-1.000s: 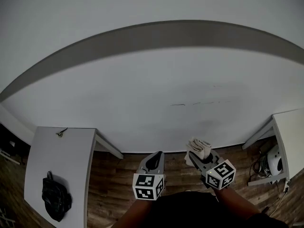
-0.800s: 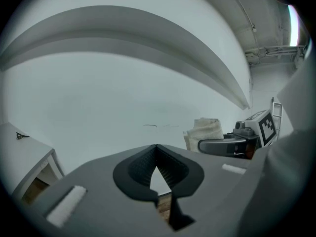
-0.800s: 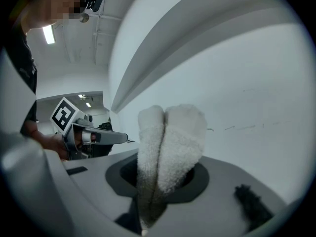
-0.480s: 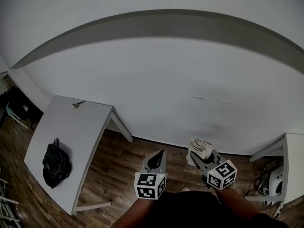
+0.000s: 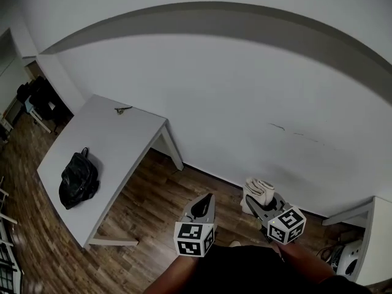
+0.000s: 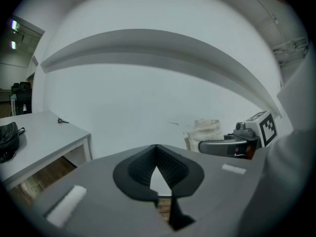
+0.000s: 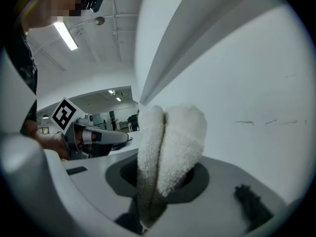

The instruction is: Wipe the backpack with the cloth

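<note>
- Wooden plank floor (image 5: 153, 192); a soft black backpack (image 5: 78, 180) lies on the flat white worktop (image 5: 116, 139).
- Left hand-held gripper (image 5: 203, 202): jaws closed together.
- Right hand-held gripper (image 5: 260, 202) clamps a folded fluffy cloth (image 5: 259, 190).

White table (image 5: 116, 146), long side facing the white wall (image 5: 245, 90). Small object (image 5: 122, 109) at its far end; wood floor (image 5: 153, 195) beneath; dark furniture (image 5: 38, 94) beyond its far-left corner; second table (image 5: 375, 225) well to its right.

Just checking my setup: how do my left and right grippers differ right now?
The left gripper is shut on nothing; the right gripper is shut on the white cloth. The left gripper is nearer the table with the backpack than the right gripper. Both hang over the wood floor.
</note>
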The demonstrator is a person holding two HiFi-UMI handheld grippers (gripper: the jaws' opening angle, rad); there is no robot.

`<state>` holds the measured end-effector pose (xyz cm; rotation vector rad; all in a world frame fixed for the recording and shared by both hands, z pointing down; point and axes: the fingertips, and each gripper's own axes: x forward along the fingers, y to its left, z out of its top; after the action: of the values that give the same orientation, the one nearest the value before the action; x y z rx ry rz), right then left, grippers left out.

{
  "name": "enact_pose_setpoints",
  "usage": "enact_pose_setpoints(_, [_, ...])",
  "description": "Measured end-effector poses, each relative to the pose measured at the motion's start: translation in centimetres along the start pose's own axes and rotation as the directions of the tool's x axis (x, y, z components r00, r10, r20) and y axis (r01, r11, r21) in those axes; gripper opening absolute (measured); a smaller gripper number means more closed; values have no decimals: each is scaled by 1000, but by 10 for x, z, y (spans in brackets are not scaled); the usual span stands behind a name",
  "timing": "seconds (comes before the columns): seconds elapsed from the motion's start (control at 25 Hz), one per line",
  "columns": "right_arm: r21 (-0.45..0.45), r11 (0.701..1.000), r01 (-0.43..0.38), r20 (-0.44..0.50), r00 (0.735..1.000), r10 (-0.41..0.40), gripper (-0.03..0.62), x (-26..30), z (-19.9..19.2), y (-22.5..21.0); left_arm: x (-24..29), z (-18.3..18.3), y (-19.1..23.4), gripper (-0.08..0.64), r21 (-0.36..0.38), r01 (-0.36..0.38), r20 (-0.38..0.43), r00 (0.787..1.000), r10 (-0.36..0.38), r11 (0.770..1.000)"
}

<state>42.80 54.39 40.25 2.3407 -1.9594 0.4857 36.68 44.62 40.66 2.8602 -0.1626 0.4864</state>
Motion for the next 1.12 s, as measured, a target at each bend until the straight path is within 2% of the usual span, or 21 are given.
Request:
enact_pose_setpoints(0.44, [-43,988,-147,-46,988,145,89,36,-1,37,-30,-9,32,8,-54,-114,25,993,116,992])
enact_pose_setpoints(0.6, [-52,977,-206,-62,977,203,89,60,-1,56,-46,-12,57,8,-80,-173,34,984,176,982])
enact_pose_setpoints(0.8, [-44,957,-286,-77,956,282,89,89,-8,91,-73,-28,87,8,-103,-238,0,971,240,966])
enact_pose_setpoints(1.12, [-11,940,-342,-97,936,339,89,136,-12,128,-107,-36,141,8,-126,-312,-30,950,311,942])
